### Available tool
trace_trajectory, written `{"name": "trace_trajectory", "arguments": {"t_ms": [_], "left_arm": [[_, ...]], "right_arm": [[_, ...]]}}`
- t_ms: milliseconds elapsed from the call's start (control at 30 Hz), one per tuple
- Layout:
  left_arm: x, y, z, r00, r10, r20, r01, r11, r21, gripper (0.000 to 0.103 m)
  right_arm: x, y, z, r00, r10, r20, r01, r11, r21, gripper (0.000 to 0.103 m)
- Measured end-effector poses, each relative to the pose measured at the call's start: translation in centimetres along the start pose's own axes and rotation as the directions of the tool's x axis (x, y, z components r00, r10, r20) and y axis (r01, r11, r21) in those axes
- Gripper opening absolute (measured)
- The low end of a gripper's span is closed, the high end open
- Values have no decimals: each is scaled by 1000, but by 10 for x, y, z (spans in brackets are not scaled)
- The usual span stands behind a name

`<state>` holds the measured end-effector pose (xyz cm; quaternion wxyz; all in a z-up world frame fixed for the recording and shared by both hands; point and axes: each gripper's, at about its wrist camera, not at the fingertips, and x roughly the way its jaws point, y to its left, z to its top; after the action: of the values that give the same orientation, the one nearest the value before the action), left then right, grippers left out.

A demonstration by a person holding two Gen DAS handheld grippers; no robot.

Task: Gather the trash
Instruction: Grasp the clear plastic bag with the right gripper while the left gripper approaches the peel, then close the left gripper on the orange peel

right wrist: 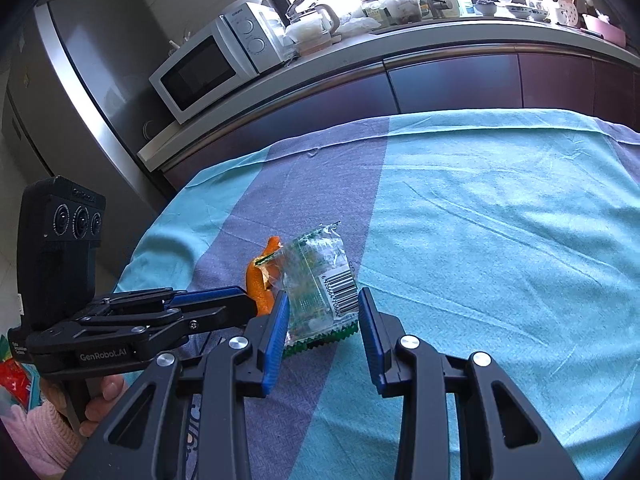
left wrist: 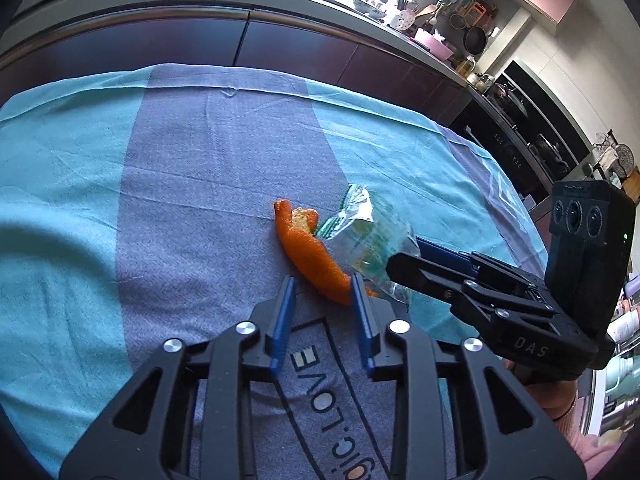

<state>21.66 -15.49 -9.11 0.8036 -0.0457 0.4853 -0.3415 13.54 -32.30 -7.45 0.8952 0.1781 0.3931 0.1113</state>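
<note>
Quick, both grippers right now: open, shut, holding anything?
Left gripper: open; the orange peel end lies by its right finger, not pinched.
Right gripper: open; the clear snack wrapper lies between its fingers, not clamped.

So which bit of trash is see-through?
The plastic wrapper, the crinkly one with a barcode and green edges. The orange peel touching it is solid orange, so you can't see through it.

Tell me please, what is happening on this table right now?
A person holds one pair of tongs in each hand over a blue cloth. The left tongs stand open beside the near end of an orange peel. The right tongs straddle a clear plastic wrapper with a barcode, without pressing on it. Peel and wrapper lie touching on the cloth; neither is lifted yet.
</note>
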Motion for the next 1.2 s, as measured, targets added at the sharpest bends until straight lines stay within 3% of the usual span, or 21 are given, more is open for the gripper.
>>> {"name": "trace_trajectory", "arguments": {"t_ms": [167,433,767,1067,1133,1200], "left_arm": [[7,0,6,1000,-13,-12,13,1000,-21,29],[13,5,8,997,-74,-27,72,995,-71,20],[12,-2,2,998,-69,-12,68,995,-66,16],[-26,-9,-14,998,-1,60,1,1000,6,12],[-37,-7,-18,997,3,73,-4,1000,11,1],[-48,-3,-23,997,4,83,-5,1000,16,1]], "right_arm": [[-3,-3,-1,1000,-2,10,2,1000,16,33],[-7,-6,-2,1000,-4,23,3,999,33,33],[-14,-9,-4,999,1,44,-3,999,39,33],[-20,3,-5,997,38,68,-39,999,20,33],[-20,9,-6,996,49,71,-50,999,13,33],[-19,16,-7,996,61,72,-61,998,4,33]]}}
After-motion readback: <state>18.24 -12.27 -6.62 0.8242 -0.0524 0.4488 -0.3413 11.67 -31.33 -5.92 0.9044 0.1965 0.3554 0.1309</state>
